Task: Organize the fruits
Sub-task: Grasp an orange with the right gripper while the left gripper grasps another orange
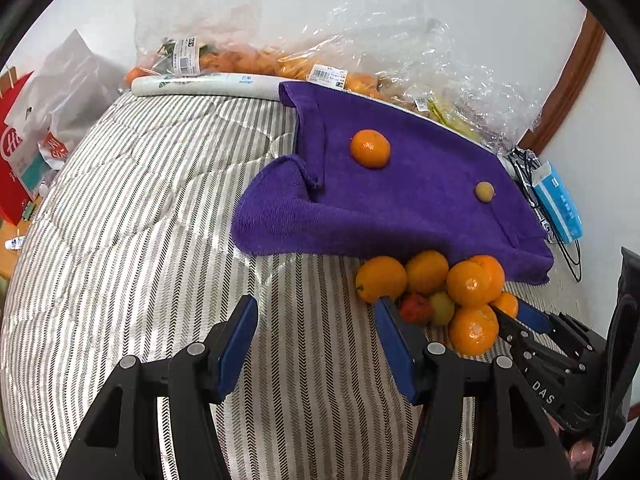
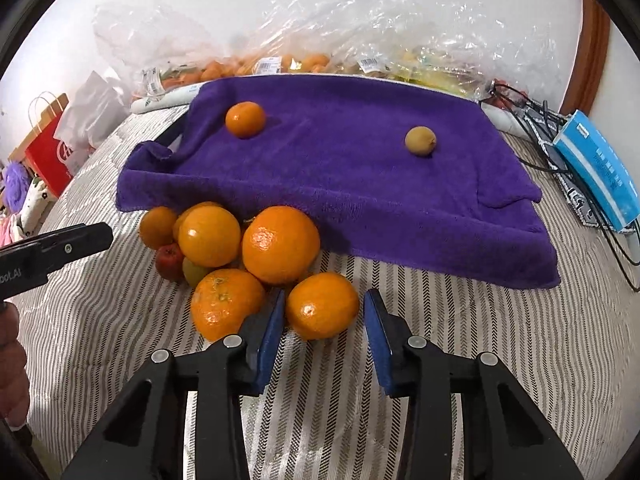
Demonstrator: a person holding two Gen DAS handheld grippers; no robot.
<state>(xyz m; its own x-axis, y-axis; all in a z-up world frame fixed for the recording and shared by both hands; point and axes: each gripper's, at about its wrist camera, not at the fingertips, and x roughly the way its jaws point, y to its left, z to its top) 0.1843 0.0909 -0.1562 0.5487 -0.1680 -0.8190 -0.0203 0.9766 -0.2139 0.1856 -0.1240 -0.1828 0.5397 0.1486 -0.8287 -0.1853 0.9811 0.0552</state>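
Now our right gripper point(image 2: 324, 320), jaws spread, straddles the nearest orange point(image 2: 322, 306) below the purple towel point(image 2: 340, 184); next we clench. Our left gripper point(image 1: 316, 320) hangs released.

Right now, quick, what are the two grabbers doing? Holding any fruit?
Left gripper: open, holding nothing, beside the fruit pile.
Right gripper: open, an orange sits between its fingers, not yet squeezed.

Bright, even indoor light, strong fisheye bend

Small white glare spots sit on the glossy orange fruits point(image 2: 280, 245); soft shadows fall beneath the purple terry towel point(image 2: 340, 168); dark, curved vignette rings both views.
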